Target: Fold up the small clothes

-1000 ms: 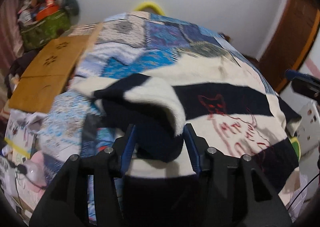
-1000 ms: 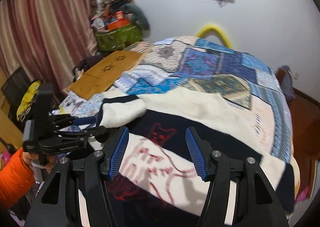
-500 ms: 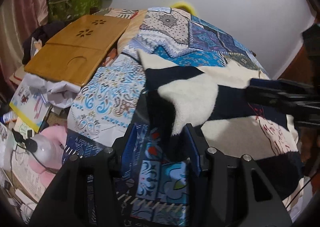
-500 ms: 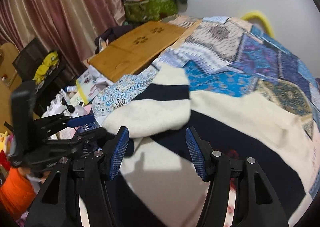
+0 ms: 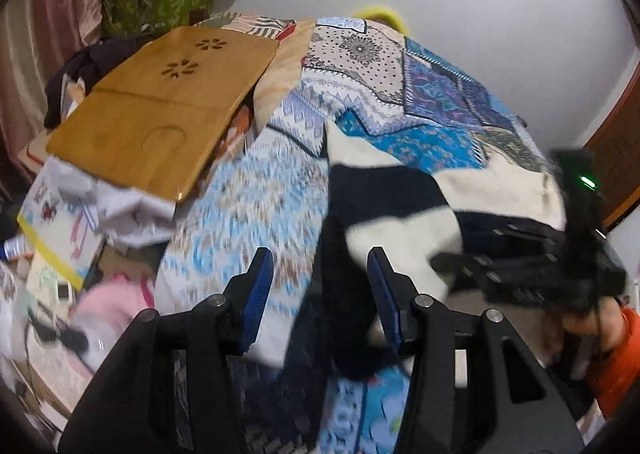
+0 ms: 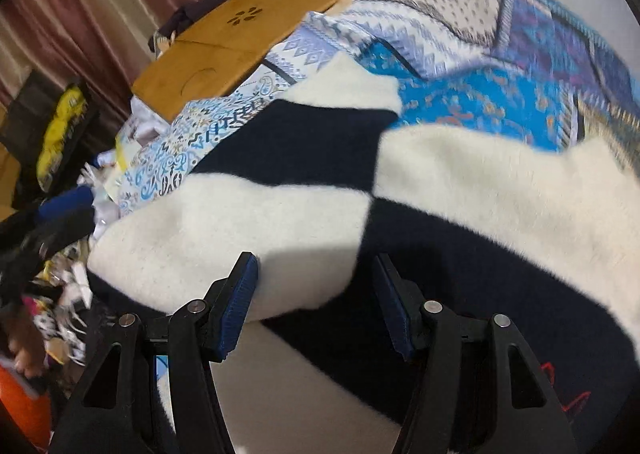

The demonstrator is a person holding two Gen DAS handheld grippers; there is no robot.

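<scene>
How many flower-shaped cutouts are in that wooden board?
2, both near the far end of the wooden board: one closest to the far edge, the other just nearer the camera.

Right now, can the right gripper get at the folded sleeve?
Probably yes. The right gripper is open and right above the sleeve, which lies folded over the sweater. Nothing sits between the fingers and the fabric; the left gripper is off to the side.

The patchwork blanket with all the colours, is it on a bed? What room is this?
Most likely a bedroom. The blue patchwork quilt covers what looks like a bed, pinkish striped curtains hang beside it, and a striped cream-and-navy sweater lies on top.
</scene>
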